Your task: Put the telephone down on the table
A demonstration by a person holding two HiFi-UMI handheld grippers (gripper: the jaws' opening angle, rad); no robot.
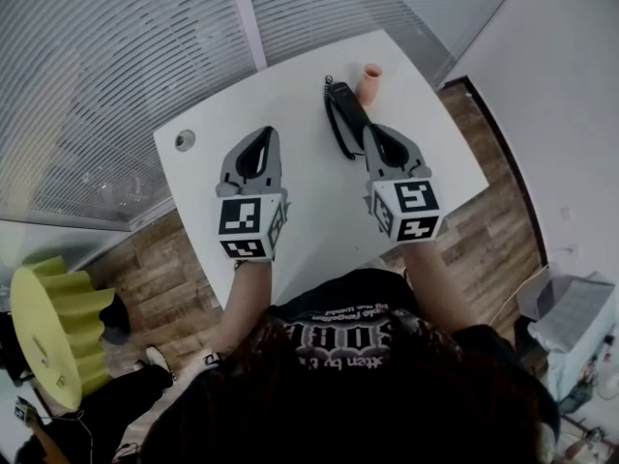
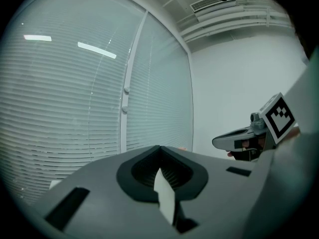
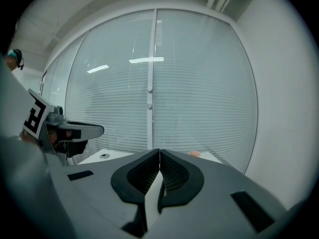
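The black telephone handset (image 1: 345, 110) lies flat on the white table (image 1: 290, 201), its thin cord curling alongside it. My right gripper (image 1: 373, 130) hovers just behind the handset's near end, its jaws shut with nothing between them. In the right gripper view the jaws (image 3: 159, 152) meet at the tip and the handset is hidden below them. My left gripper (image 1: 268, 131) is over the middle of the table, well left of the handset, shut and empty. In the left gripper view its jaws (image 2: 160, 148) are pressed together, and the right gripper (image 2: 247, 136) shows off to the side.
A small peach cup (image 1: 369, 82) stands at the table's far edge, right beside the handset's far end. A round cable grommet (image 1: 184, 140) sits at the table's left corner. Window blinds (image 1: 116, 56) rise behind the table. A yellow ribbed object (image 1: 48, 327) and a white box (image 1: 573, 317) stand on the wooden floor.
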